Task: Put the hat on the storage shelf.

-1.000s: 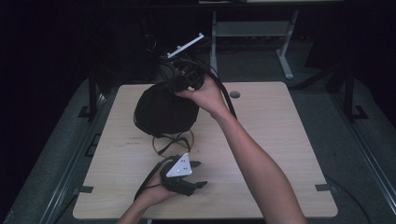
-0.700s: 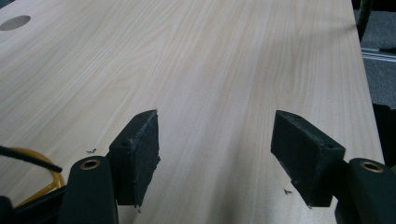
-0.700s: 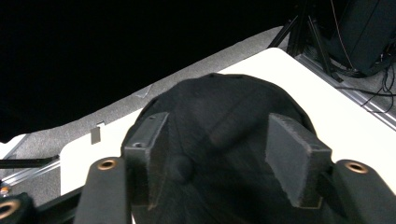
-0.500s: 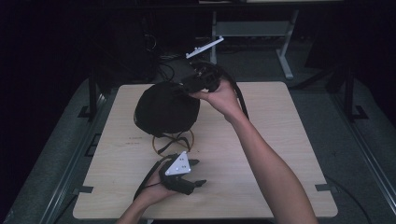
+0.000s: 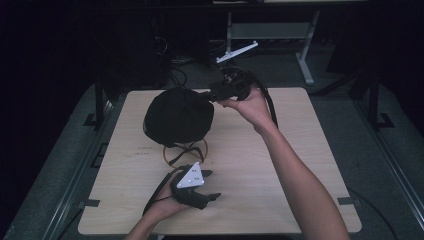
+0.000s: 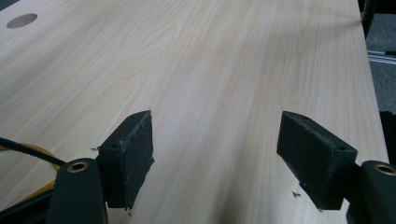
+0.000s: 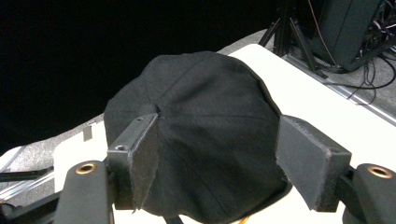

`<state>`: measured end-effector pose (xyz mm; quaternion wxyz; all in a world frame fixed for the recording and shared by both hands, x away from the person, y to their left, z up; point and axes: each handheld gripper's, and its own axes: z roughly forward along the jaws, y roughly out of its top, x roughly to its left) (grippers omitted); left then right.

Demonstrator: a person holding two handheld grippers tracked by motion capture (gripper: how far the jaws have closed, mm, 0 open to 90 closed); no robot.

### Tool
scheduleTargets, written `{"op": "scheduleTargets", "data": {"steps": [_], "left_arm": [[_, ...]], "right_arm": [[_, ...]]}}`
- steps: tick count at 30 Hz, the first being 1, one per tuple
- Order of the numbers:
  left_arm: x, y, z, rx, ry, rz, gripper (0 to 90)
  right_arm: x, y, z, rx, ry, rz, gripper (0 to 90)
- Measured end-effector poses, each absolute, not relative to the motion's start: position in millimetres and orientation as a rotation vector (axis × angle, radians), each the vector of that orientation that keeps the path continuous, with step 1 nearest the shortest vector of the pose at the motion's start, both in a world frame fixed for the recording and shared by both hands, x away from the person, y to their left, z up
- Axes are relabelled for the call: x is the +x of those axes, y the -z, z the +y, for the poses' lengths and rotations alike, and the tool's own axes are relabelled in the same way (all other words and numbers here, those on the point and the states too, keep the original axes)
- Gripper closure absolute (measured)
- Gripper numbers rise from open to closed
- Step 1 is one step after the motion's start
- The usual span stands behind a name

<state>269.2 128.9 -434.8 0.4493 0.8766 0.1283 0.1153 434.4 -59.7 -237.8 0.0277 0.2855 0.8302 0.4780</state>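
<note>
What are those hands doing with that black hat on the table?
A person holds a two-jaw gripper in each hand at a wooden table. The right gripper sits at the far edge of a black cap, which rests on a small stand. Its jaws have just been opening and are not pinching the cap. The left gripper rests open near the front, holding nothing.

Black cap [image 5: 178, 116] sits crown-up on the table's far left part.
</note>
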Motion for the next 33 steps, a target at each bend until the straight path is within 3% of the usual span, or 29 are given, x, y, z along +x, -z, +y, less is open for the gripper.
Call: {"op": "scheduleTargets", "data": {"steps": [33], "left_arm": [[272.1,434.4,133.8,2.159,-0.297,0.338,26.3]], "right_arm": [[422.5,270.3,-140.3,1.049,-1.464,2.507,25.3]]}}
